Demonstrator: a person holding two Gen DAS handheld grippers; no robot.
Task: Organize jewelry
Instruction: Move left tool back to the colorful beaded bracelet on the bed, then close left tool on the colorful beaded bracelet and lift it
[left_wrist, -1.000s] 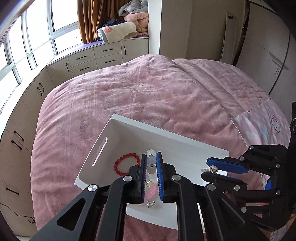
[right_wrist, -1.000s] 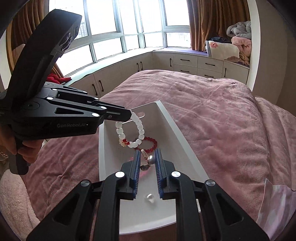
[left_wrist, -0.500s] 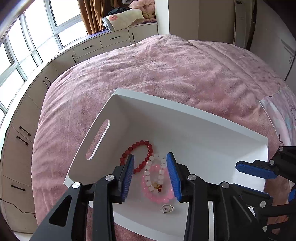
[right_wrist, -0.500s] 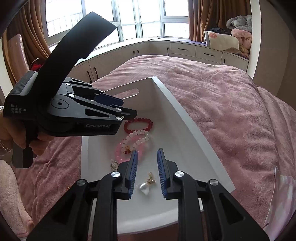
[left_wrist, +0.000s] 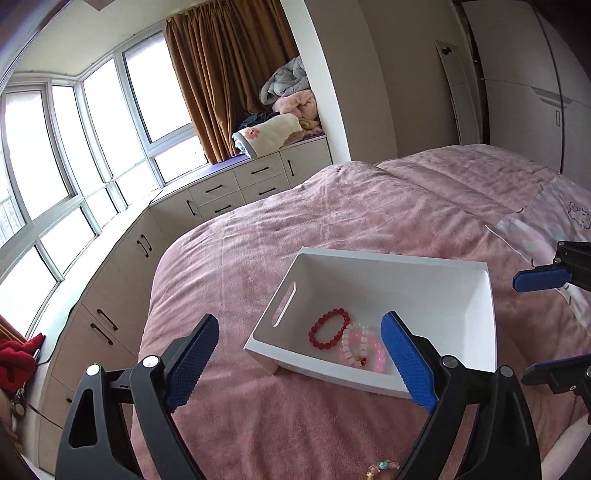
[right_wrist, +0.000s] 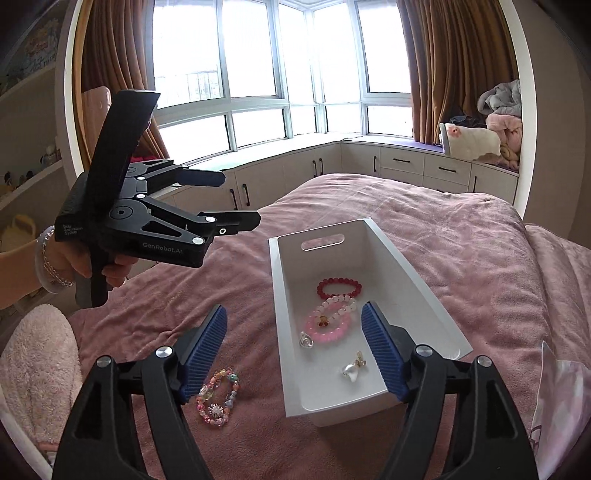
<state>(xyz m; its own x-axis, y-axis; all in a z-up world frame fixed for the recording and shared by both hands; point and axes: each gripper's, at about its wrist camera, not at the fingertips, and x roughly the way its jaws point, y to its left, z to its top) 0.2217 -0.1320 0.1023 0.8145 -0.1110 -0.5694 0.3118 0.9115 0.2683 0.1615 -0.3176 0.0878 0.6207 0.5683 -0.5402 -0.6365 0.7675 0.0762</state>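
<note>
white plastic bin (right_wrist: 424, 280) sits on the pink bedspread (right_wrist: 461, 229), with its handle slot at the far end in the right wrist view. inside it: a red bead bracelet (right_wrist: 338, 288) furthest in, then a white bead bracelet (right_wrist: 338, 306) lying across a pink one (right_wrist: 328, 328), a small silver pendant (right_wrist: 306, 339) touching the pink one's near edge, and a pearl earring (right_wrist: 352, 370) nearest of all, apart from the rest.

left gripper (left_wrist: 299, 363) is up in the air with its jaws spread wide, nothing between them, off to the left of the bin in the right wrist view. right gripper (right_wrist: 293, 350) is also spread wide and empty, hovering above the bin's near end.

one multicolour bead bracelet (right_wrist: 218, 397) lies out on the bedspread, just left of the bin and right by the right gripper's left finger (right_wrist: 205, 354). nothing sits between it and either claw. a fluffy pink slipper-looking thing (right_wrist: 38, 373) is at the far left edge, can't tell exactly what it is.
</note>
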